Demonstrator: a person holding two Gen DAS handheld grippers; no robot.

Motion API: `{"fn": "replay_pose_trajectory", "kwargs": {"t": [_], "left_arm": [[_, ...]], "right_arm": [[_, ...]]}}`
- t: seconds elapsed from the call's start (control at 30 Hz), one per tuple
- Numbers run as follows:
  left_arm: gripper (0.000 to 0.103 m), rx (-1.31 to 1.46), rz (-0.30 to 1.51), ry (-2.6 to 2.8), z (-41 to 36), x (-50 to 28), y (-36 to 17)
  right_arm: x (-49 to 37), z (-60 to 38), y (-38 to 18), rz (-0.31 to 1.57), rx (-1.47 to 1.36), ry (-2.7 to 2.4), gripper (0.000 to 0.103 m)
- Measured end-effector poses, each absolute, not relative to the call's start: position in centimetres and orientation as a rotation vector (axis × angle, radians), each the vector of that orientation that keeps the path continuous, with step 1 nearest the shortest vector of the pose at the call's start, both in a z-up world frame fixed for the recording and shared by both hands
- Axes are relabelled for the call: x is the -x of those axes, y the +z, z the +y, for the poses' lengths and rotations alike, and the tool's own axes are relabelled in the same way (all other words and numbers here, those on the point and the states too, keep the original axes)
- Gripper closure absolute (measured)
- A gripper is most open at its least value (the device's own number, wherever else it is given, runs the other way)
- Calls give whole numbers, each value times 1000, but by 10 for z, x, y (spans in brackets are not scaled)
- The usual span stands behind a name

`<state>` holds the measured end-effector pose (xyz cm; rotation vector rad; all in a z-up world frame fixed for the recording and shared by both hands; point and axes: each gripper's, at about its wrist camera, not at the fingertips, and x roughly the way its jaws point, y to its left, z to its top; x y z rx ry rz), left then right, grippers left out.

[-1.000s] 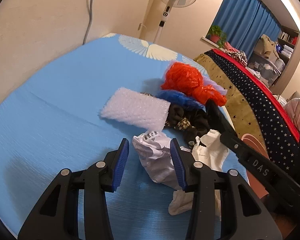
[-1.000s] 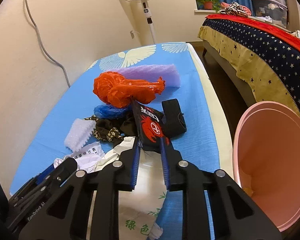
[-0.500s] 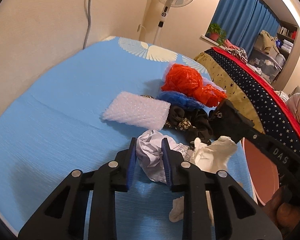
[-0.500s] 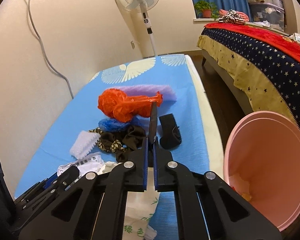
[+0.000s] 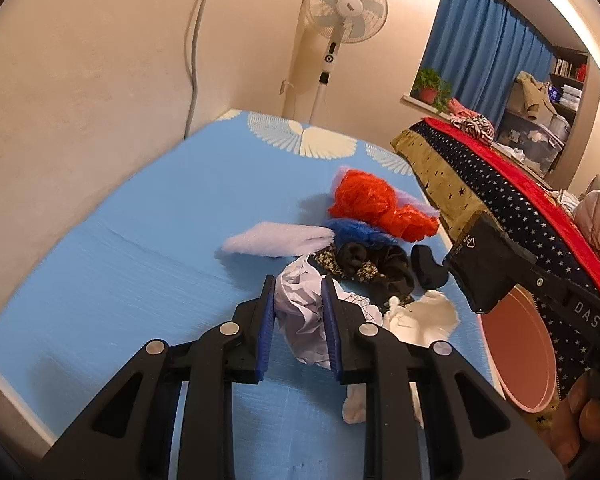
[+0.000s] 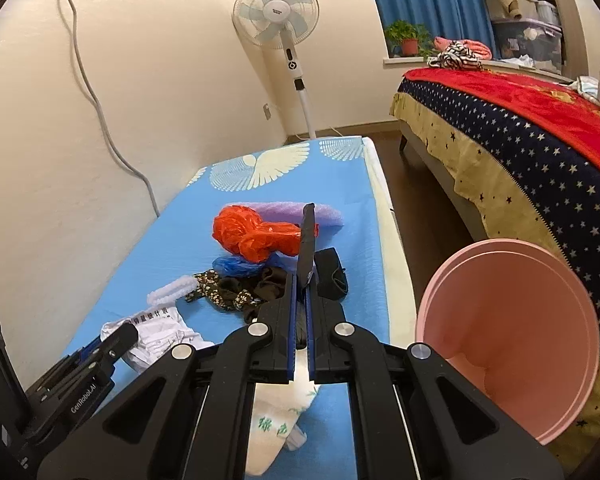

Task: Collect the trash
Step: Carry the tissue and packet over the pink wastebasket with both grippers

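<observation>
Crumpled white paper [image 5: 300,312], glossy orange plastic bag [image 5: 374,204], smooth pink plastic bin [image 6: 512,320], matt blue cloth cover [image 5: 140,264].

The surface [image 5: 148,240] is sky blue, with white wing motifs at its far end. On it lie an orange-red plastic bag [image 5: 364,196], a blue bag [image 5: 352,230], white crumpled paper [image 5: 300,300] and a dark floral-print cloth [image 6: 220,292]. The bin [image 6: 512,320] is pink. The bed cover [image 6: 540,140] at right is navy with white stars, red on top.
</observation>
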<state>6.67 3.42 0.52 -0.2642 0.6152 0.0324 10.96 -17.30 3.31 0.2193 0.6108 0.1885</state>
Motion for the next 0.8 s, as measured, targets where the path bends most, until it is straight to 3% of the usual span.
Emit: {"fn": "replay_pose_trajectory", "kwargs": {"t": [0.8], "left_arm": [[81, 193, 495, 15, 13, -34, 43]], "right_arm": [[-65, -205, 62, 546, -210, 126, 99]]}}
